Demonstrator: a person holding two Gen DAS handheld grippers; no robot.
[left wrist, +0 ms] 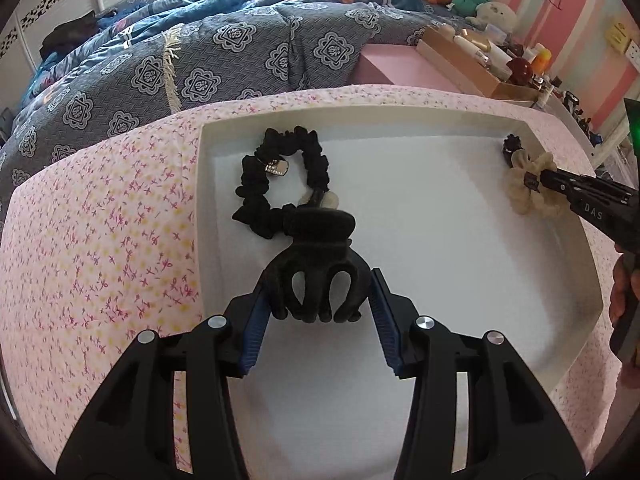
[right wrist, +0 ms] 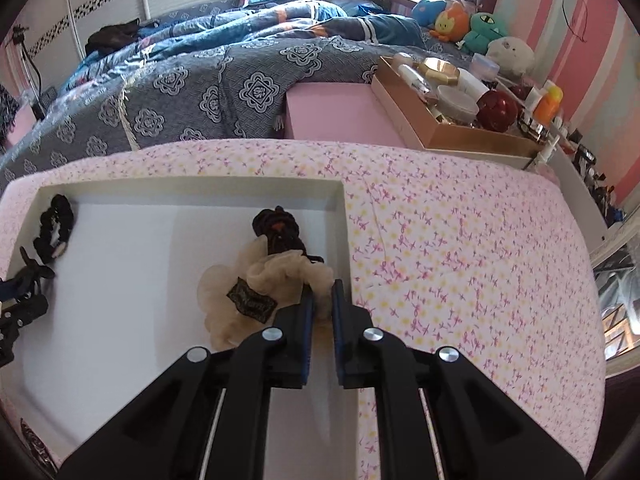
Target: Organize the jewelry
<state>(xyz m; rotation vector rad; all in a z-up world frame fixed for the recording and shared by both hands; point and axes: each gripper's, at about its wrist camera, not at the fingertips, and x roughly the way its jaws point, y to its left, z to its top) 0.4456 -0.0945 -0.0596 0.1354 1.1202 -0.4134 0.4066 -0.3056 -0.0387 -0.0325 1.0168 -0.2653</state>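
Note:
A white tray (left wrist: 400, 128) lies on a pink flowered tablecloth. My left gripper (left wrist: 318, 282) is shut on a black claw hair clip (left wrist: 316, 268) and holds it over the tray's near left part. A black scrunchie (left wrist: 286, 176) with a metal tag lies just beyond the clip. My right gripper (right wrist: 323, 286) is shut on a beige scrunchie (right wrist: 256, 288) at the tray's right wall, and shows in the left wrist view (left wrist: 540, 182). A dark hair tie bundle (right wrist: 278, 230) lies against the beige scrunchie, toward the tray's far right corner.
The tablecloth (right wrist: 460, 248) spreads right of the tray. Behind the table stand a pink box (right wrist: 336, 112), a cardboard box of cosmetics (right wrist: 452, 116) and a bed with a blue quilt (right wrist: 192, 80). Plush toys (right wrist: 472, 24) sit at the back right.

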